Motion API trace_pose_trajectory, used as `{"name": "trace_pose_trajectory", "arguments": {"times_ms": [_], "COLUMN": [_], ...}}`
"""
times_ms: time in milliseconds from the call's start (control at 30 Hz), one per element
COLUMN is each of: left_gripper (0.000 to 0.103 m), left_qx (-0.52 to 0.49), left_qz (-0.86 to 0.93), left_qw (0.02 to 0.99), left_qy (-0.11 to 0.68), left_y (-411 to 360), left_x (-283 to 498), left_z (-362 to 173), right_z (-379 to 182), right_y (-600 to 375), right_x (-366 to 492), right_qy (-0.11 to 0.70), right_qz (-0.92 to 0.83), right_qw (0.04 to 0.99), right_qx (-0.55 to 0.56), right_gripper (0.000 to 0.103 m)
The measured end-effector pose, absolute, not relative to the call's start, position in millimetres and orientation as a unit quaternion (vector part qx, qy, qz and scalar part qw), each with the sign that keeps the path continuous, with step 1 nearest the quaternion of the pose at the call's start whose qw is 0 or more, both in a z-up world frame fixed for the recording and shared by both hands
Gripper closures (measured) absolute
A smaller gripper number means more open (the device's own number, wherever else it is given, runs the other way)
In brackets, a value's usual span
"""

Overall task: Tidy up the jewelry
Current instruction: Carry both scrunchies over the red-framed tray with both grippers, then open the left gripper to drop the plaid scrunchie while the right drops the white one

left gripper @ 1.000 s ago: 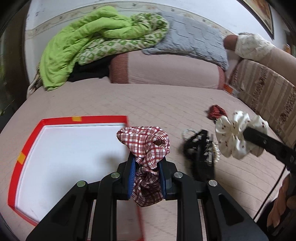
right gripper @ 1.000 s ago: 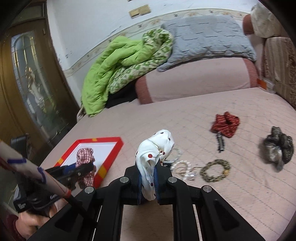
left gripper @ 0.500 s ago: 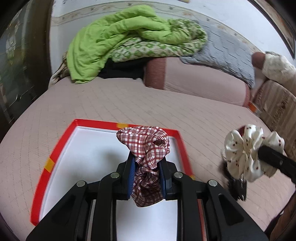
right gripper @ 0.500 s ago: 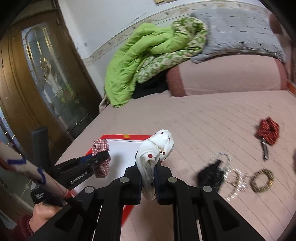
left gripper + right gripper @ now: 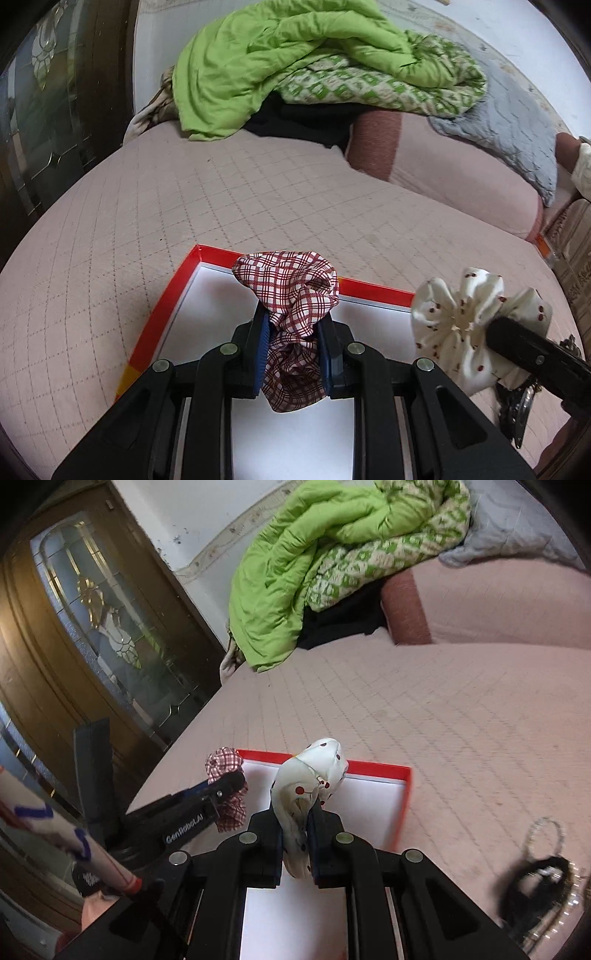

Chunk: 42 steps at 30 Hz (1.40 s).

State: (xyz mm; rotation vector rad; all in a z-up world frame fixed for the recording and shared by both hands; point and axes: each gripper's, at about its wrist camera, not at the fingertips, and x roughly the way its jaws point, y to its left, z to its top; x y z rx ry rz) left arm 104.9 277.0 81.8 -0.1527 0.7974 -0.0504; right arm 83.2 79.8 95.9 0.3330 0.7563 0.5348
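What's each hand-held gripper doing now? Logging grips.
Left: shut on plaid scrunchie.
Right: shut on white scrunchie.

A: Any readable text from the right wrist view?

B: One brand. White lettering "GenRobot.AI" along the black side of the left gripper [image 5: 226, 788], running up its arm toward the tips.

A: Anything else there?

B: Blue strokes on a pale sleeve [image 5: 44, 830] at the left edge, too blurred to read. A small black tag low left carries white print, illegible.

A: Left wrist view?

B: Nothing legible. An orange label [image 5: 546, 246] at the bed's far right edge shows no readable characters.
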Motion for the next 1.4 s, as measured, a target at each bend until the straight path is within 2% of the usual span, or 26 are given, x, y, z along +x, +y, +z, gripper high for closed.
{"name": "trace_pose_trajectory", "arguments": {"times_ms": [433,500,567,700,767,833,1400], "left_gripper": [0.080,0.073,0.055,0.050,0.043,0.040,0.037], "left_qx": [-0.090,-0.090,-0.089,-0.092,-0.093,-0.096,-0.110], "left_qz": [-0.017,-0.014,-0.006,0.004,0.005,0.007,-0.006], "left_qw": [0.895,0.894,0.895,0.897,0.897,0.899,0.920], "left_qy": [0.436,0.439,0.437,0.433,0.432,0.427,0.376], "left_y": [294,294,295,298,298,298,288], "left_x": [142,143,144,143,143,142,127], "left_z": [54,51,51,51,51,53,81], "right_z": [50,42,40,40,41,44,79], "right_y": [107,103,102,100,99,97,69], "right_x": [135,140,142,143,141,139,117], "right_qy": [0.427,0.440,0.445,0.450,0.449,0.445,0.404], "right_qz": [0.226,0.215,0.206,0.189,0.184,0.187,0.190], "right_qw": [0.864,0.860,0.862,0.866,0.868,0.870,0.886], "right_qx": [0.142,0.140,0.131,0.109,0.102,0.104,0.128], "right_gripper": [0.091,0.090,0.088,0.086,0.083,0.074,0.072]}}
